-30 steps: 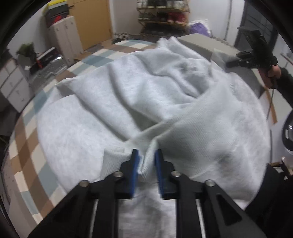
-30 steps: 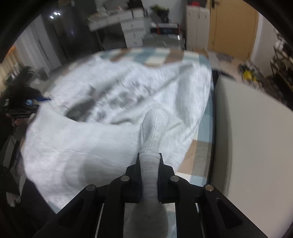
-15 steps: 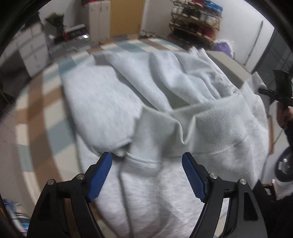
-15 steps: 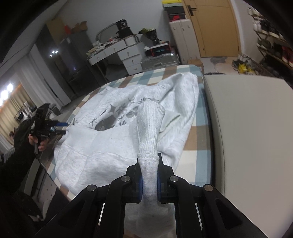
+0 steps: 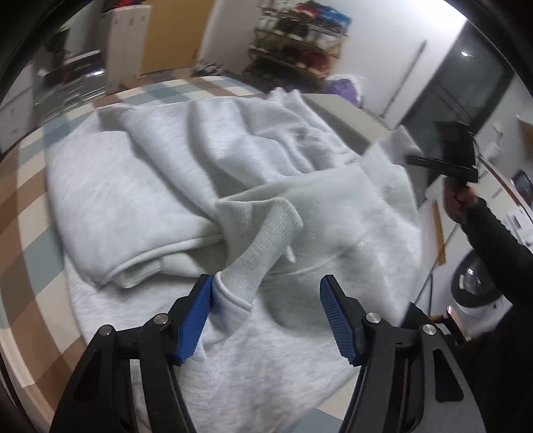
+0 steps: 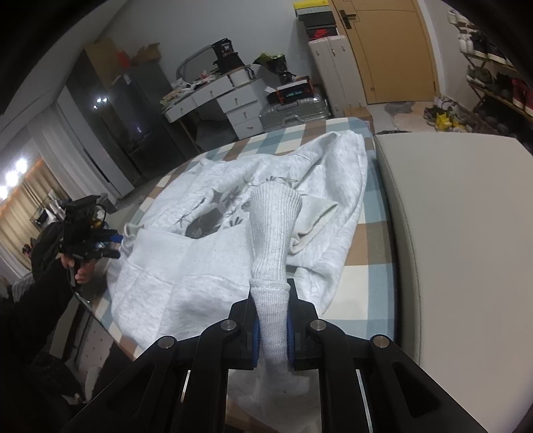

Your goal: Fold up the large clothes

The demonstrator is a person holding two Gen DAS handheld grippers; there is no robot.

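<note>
**Grey sweatshirt on checked bed: right tongs clamped on cuff, left tongs open**

Sweatshirt (image 6: 213,266): light grey, large, lies crumpled and part-folded on checked cover (image 6: 363,266) (blue/brown/cream) of bed. Dark flower print visible on chest, w/ no legible wording. Hem side nearest left wrist cam; hood end toward far edge of bed.

Right gripper (image 6: 271,336): jaws near fully closed, blue pads pinching ribbed cuff (image 6: 274,213) of one sleeve. Cuff stands up tilted above the garment, raised off the bed. In left wrist view same gripper (image 5: 446,160) seen at far right, blurred.

Left gripper (image 5: 266,316): jaws wide apart, nothing clamped. Second ribbed cuff (image 5: 263,239) lies between them, its edge touching left blue pad (image 5: 195,323); right pad clear of cloth. From right wrist view this gripper (image 6: 90,233) sits at bed's left edge.

Labels: red shoe box (image 6: 321,32) on white cabinet carries Nike swoosh. Other writing too small to read.
</note>
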